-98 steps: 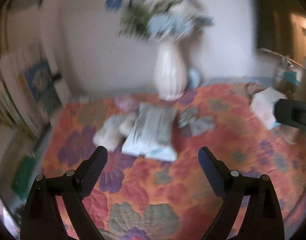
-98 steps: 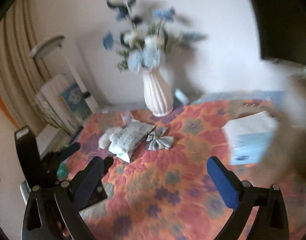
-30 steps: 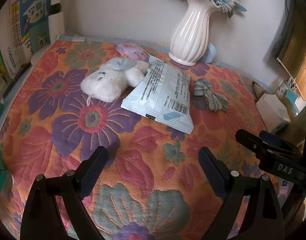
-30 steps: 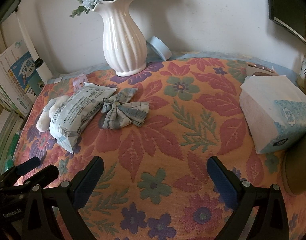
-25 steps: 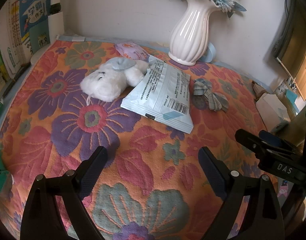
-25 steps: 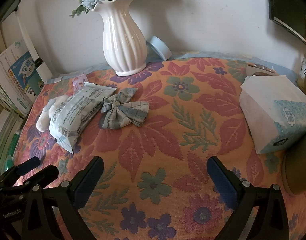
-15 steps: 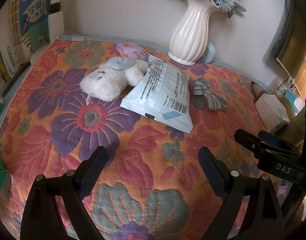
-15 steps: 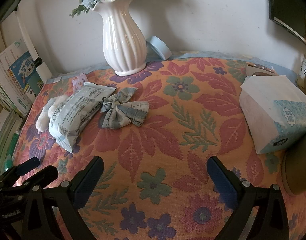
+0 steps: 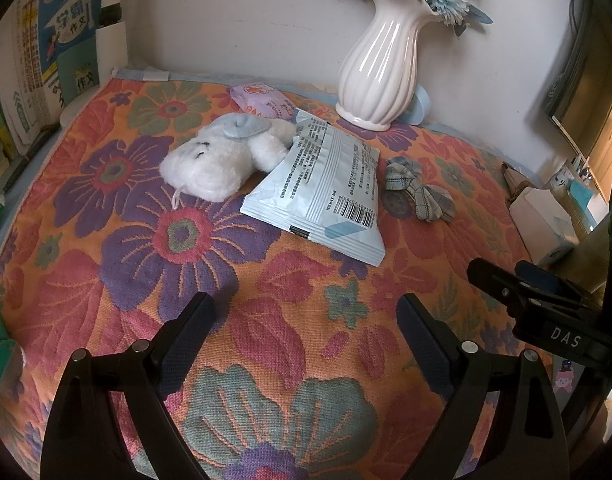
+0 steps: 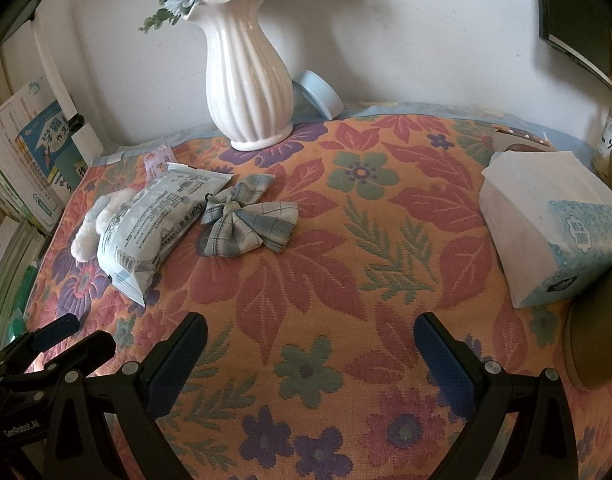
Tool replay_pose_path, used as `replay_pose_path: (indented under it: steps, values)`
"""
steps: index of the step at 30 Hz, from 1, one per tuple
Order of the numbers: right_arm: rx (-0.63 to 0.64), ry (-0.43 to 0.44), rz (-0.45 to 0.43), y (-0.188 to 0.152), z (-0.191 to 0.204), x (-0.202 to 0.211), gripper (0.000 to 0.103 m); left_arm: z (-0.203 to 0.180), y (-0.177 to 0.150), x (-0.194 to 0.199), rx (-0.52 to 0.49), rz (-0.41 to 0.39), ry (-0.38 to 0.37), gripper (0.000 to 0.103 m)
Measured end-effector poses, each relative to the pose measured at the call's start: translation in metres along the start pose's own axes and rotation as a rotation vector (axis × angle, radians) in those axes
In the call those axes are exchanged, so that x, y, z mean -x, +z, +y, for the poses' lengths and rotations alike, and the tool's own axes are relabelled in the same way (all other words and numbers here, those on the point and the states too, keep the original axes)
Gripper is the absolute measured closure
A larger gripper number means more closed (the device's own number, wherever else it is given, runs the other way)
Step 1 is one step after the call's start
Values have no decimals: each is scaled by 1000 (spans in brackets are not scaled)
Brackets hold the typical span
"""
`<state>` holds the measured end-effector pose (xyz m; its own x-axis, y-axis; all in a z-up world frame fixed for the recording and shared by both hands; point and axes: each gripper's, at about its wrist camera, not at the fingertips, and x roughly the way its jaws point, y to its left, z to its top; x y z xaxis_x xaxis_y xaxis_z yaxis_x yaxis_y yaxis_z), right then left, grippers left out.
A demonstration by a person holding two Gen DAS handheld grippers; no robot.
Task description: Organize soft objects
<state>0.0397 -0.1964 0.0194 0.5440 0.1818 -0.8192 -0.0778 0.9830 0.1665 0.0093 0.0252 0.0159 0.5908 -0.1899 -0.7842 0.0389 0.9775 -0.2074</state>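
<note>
Soft things lie grouped near the white vase (image 10: 248,76) on the flowered tabletop (image 10: 318,280): plush toy (image 9: 218,160), wipes pack (image 9: 326,196) partly over it, plaid bow (image 10: 246,220) beside, while left gripper (image 9: 306,332) and right gripper (image 10: 310,344) hover with jaws apart, empty.

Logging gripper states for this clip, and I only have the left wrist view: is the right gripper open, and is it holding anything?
Observer: The right gripper is open, with nothing between its fingers, only floral cloth below.
Operator: What is the blue thing behind the vase?
Observer: A light blue round disc, standing on its edge behind the white vase.
Operator: And the white thing at my right edge?
Observer: A soft tissue pack, white with a blue printed end.
</note>
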Motion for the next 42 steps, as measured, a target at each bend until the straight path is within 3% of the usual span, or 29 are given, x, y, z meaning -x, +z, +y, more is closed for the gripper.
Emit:
replay_pose_path:
  steps: [31,34,37,40,42]
  values:
    - [-5,-4,-22,-2,0,1,0,5,4,-3,11,-2,-15,11]
    - [-9,-8,-25,-2,-1,2,0,12,7,-2,38,-3,-56,11]
    - [-21,-10,-16,-3,-3,1,0,30,9,2,122,-9,-165,12]
    - [-57,31,36,-3,-7,1,0,41,9,6,178,20,-230,13]
    - [-99,71,111,-5,-10,1,0,41,12,14,161,63,-249,13]
